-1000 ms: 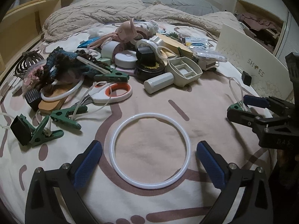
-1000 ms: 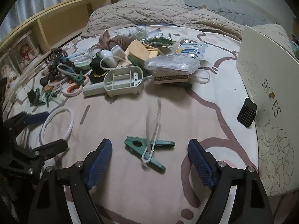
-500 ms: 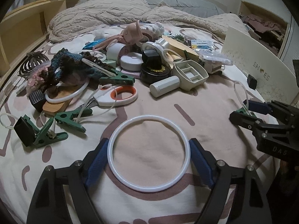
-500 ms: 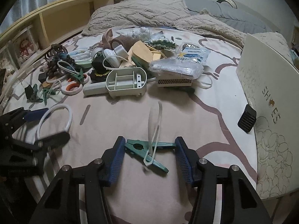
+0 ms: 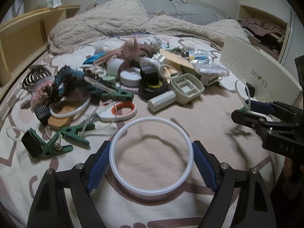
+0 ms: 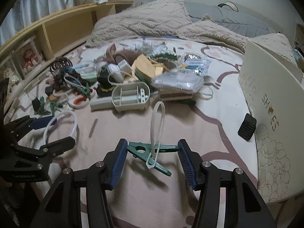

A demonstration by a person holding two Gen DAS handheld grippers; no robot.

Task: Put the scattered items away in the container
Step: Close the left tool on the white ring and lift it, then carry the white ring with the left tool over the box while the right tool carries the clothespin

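behind both tools: clutter pile (image 5: pixel 133 79). left tool (image 5: pixel 151 161) grips ring (image 5: pixel 151 156); right tool (image 6: pixel 153 156) grips peg (image 6: pixel 150 152).

Left gripper (image 5: pixel 152 161) fingers clamp the white plastic ring (image 5: pixel 152 158); right gripper (image 6: pixel 153 160) fingers pinch the green plastic clothespin (image 6: pixel 150 154), both angled downward.
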